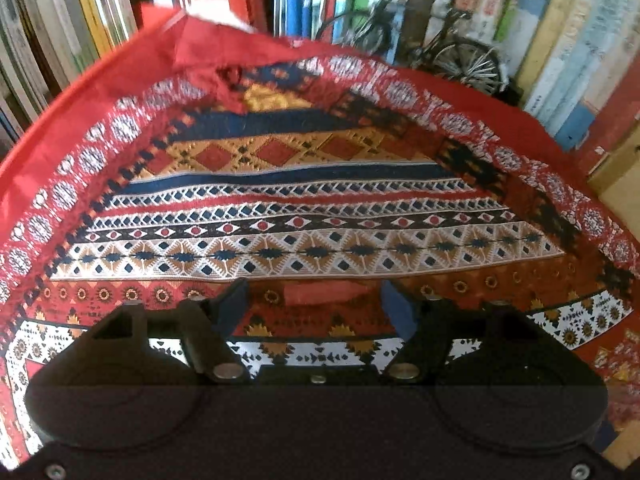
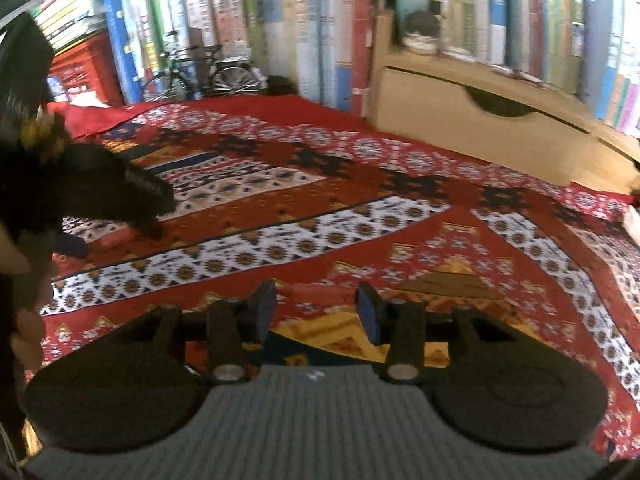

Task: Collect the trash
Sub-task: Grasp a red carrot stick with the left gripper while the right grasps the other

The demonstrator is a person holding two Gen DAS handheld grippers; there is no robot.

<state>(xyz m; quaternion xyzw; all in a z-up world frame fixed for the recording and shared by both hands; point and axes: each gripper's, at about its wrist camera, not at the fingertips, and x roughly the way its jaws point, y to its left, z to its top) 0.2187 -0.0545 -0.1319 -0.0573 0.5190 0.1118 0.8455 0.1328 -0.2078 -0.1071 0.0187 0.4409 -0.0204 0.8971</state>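
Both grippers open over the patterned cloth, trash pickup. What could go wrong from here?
1. The red scrap lies on the red patterned cloth; the left gripper might pinch cloth along with it.
2. The model bicycle stands at the cloth's far edge and could get knocked over.
3. Both views are blurred, so aim may be off.

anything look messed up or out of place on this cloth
The far edge of the patterned cloth is folded back on itself, with a rumpled red strip lying over the pattern. Elsewhere it lies flat. Both claws are open and empty.
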